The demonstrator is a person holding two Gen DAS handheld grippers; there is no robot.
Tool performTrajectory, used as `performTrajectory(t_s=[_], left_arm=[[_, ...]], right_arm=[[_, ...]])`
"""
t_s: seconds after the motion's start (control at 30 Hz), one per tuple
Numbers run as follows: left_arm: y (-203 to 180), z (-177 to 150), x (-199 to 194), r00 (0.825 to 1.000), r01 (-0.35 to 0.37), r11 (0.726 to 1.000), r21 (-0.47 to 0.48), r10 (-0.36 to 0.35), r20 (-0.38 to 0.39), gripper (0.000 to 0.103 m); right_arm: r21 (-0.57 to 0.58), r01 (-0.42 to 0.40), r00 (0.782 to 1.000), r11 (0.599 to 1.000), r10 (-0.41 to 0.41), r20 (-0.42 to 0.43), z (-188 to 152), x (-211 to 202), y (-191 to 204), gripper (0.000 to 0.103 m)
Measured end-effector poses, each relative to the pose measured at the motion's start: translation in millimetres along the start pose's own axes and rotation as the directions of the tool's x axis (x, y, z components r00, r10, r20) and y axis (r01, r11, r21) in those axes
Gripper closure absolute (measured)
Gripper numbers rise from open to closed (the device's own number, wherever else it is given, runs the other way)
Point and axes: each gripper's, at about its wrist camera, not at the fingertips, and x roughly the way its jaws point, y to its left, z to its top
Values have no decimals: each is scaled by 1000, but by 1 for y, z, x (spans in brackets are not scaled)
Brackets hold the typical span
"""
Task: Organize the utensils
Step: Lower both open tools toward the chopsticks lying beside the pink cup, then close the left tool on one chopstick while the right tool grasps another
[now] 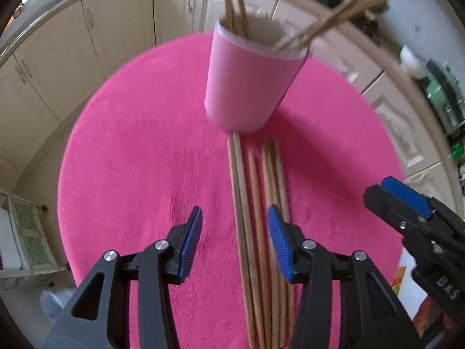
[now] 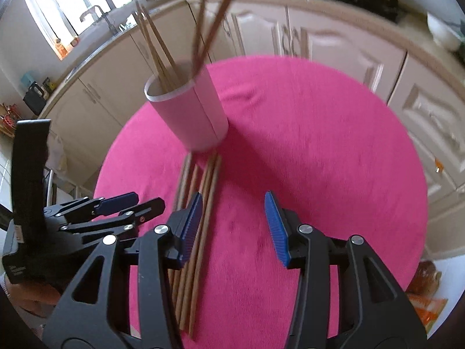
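Note:
A pink cup [image 1: 247,84] stands on the round pink mat [image 1: 139,151] and holds several wooden chopsticks [image 1: 232,3]. Several more chopsticks [image 1: 255,218] lie side by side on the mat in front of the cup. My left gripper [image 1: 234,241] is open and empty above the near part of the loose chopsticks. My right gripper [image 2: 234,226] is open and empty, just right of the loose chopsticks [image 2: 200,221]. The cup [image 2: 191,110] shows in the right wrist view too. The right gripper [image 1: 407,203] shows at the right in the left wrist view, and the left gripper [image 2: 116,206] at the left in the right wrist view.
Cream kitchen cabinets [image 1: 96,37] curve around behind the mat. A sink with tap [image 2: 98,14] sits under a window at far left. Orange-printed items [image 2: 427,290] lie past the mat's right edge. A low rack [image 1: 26,232] stands at the lower left.

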Motion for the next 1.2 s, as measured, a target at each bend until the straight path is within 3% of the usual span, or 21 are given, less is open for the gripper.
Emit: performTrajectory(t_s=[0.13,0.23,0.33,0.77,0.87,0.93,1.0,1.07,1.1,1.2], left_arm=[[-2,-9,21,997,-65,997,47,67,-46,57],[1,-13,32,994,-73,996,52,77,-81,57],[3,-13,32,994,-76,996,44,79,-69,57],[-12,9,43,973,-159,980,116,176,-151,60],[-2,10,41,977,-129,988,86,142,-159,60],[3,10,41,980,-92,993,73,103,-170,71],[1,10,41,981,-60,995,75,73,-178,83],[0,9,42,982,-44,996,77,57,-180,88],[1,7,43,982,-40,997,73,52,-179,89],[5,8,44,982,-23,999,40,30,-185,89]], right_arm=[[18,3,999,1000,-2,-34,-9,7,-6,59],[21,0,999,1000,1,-46,-11,10,-10,59],[26,-8,998,1000,9,-55,-10,13,-11,59],[17,-35,988,999,37,-149,-5,32,-6,59],[17,-48,982,999,51,-183,-4,38,-3,59],[24,-56,976,998,60,-210,-3,44,-2,59],[30,-63,968,998,69,-240,-2,51,1,69],[29,-66,960,997,72,-270,-1,58,5,70],[28,-69,958,997,74,-277,-1,59,7,75],[16,-67,949,998,69,-308,1,66,14,75]])
